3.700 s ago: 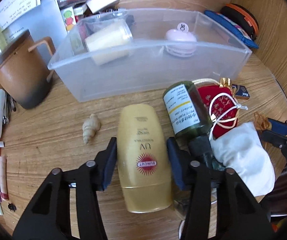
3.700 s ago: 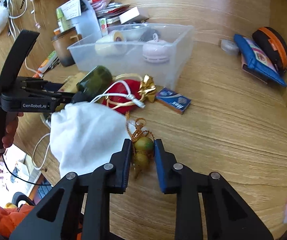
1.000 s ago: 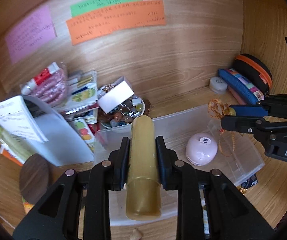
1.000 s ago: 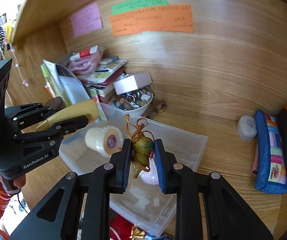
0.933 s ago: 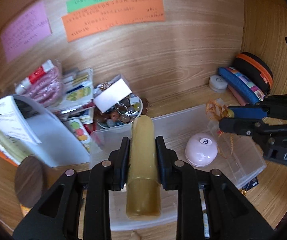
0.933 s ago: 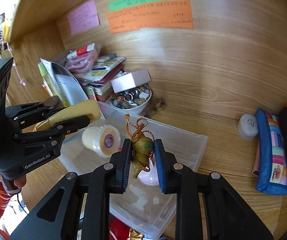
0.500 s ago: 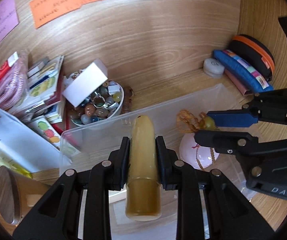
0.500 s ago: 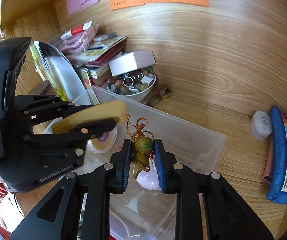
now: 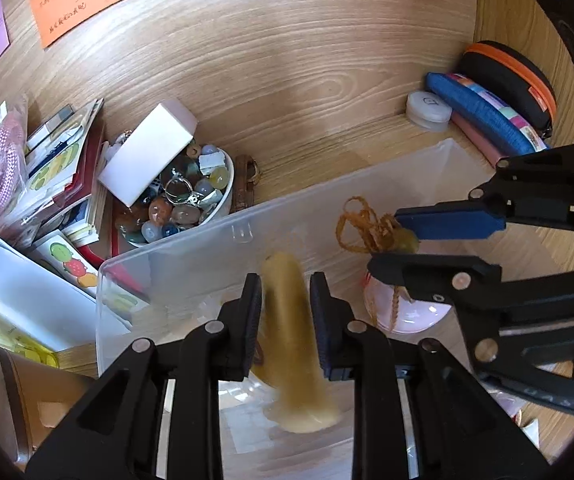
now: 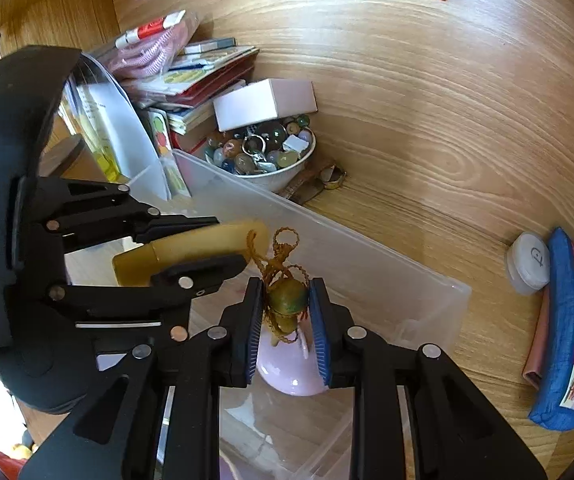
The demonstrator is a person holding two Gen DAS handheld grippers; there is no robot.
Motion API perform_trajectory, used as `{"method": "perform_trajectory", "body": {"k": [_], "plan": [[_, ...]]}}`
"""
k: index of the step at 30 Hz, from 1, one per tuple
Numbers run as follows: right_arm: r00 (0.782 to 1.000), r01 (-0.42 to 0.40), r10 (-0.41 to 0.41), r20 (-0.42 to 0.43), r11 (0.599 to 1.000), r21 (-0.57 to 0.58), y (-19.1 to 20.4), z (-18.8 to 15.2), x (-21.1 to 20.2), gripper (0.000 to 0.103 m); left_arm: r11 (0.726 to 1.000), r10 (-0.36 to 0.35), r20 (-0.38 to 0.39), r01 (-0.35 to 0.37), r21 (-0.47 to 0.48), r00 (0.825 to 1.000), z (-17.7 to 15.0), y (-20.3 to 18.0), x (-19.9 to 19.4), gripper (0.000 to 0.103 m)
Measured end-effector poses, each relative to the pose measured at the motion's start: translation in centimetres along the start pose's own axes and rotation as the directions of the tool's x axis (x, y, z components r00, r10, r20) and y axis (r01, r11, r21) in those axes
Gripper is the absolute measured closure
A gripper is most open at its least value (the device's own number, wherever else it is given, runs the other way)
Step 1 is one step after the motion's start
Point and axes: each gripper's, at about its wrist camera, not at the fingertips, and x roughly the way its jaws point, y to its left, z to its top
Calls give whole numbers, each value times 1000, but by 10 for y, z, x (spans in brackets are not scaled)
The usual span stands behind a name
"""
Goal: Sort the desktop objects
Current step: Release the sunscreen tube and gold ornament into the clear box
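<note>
Clear plastic bin [image 9: 191, 240] on a wooden desk, holding a pink rounded object [image 10: 287, 368] on its floor. Behind the bin, a white bowl [image 10: 287, 172] heaped with polished stones and rings, a white box [image 10: 263, 102] resting across its rim. At the far right, a blue pouch [image 10: 563, 344] and a small white round case [image 10: 527, 262] against the wall.

Left gripper [image 9: 285, 316] over the bin, jaws nearly together and pinching a gold sunscreen tube [image 9: 293, 340], blurred in the left wrist view, cap end toward the camera. Right gripper [image 10: 285, 320] just beside it, jaws pressed tight on a green gourd charm [image 10: 287, 298] with a knotted gold cord, directly above the pink object.
</note>
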Motion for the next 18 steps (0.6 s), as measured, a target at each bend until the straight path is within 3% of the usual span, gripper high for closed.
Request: {"method": "perform_trajectory", "body": {"k": [11,14,18], "plan": [[999,-15,16,-40,1000,25,-7,2,6,80,1000,17,-17,-16,3,1000,0,6,6,77],[999,-12,14,-41,1000,27,-7,1,5,76,1000,15,-23,-15,10,1000,0,6,6,68],[999,-17,19,-41,999,50,-13,-1,2,62,1000,15,-20,-14,13,1000,-3,7,2,65]]}}
